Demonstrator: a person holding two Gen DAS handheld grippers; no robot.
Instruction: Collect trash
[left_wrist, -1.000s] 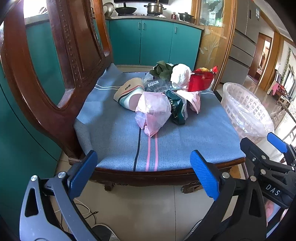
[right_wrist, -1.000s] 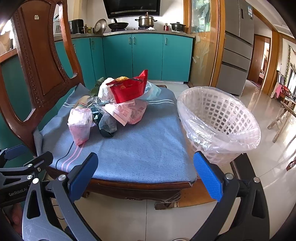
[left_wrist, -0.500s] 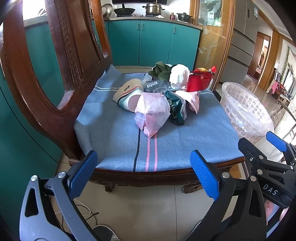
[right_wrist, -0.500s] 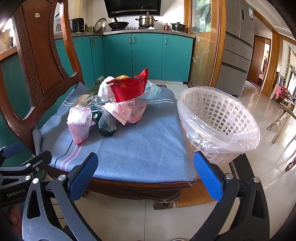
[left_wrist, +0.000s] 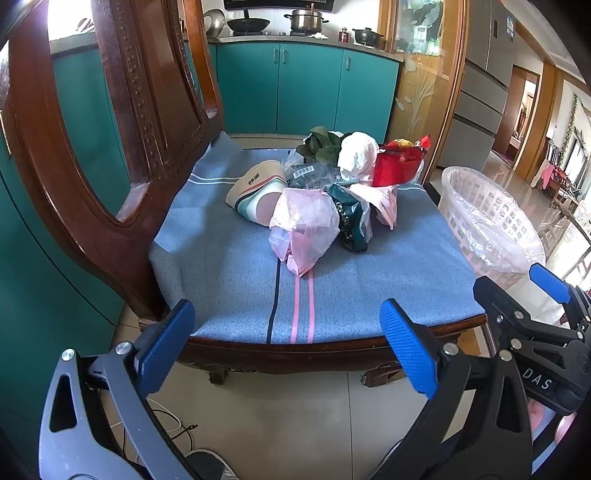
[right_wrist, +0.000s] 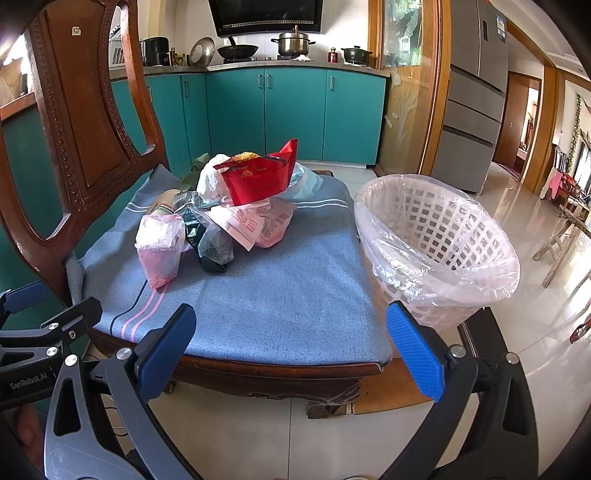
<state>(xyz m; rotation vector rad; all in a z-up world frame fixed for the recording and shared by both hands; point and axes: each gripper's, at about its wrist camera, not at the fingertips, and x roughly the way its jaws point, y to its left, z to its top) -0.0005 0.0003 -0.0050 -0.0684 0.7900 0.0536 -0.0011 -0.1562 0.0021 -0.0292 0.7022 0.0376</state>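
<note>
A heap of trash lies on the blue cushion (left_wrist: 229, 266) of a wooden chair: a pink plastic bag (left_wrist: 304, 229) (right_wrist: 160, 245) nearest me, a dark green packet (left_wrist: 351, 221) (right_wrist: 212, 245), a paper cup (left_wrist: 255, 192) on its side, a white bag (left_wrist: 356, 157), a red pouch (left_wrist: 397, 166) (right_wrist: 258, 182) and green leaves (left_wrist: 319, 146). A white basket with a clear liner (left_wrist: 487, 225) (right_wrist: 436, 247) stands right of the chair. My left gripper (left_wrist: 288, 347) and right gripper (right_wrist: 291, 345) are open and empty, in front of the seat's front edge.
The chair's carved wooden back (left_wrist: 122, 140) rises at the left. Teal kitchen cabinets (right_wrist: 291, 114) stand behind, with pots on the counter. A grey fridge (right_wrist: 476, 92) is at the right. Cables (left_wrist: 166, 435) lie on the tiled floor below the seat.
Both grippers have edged slightly up and toward the chair; nothing on the seat has moved and both stay open.
</note>
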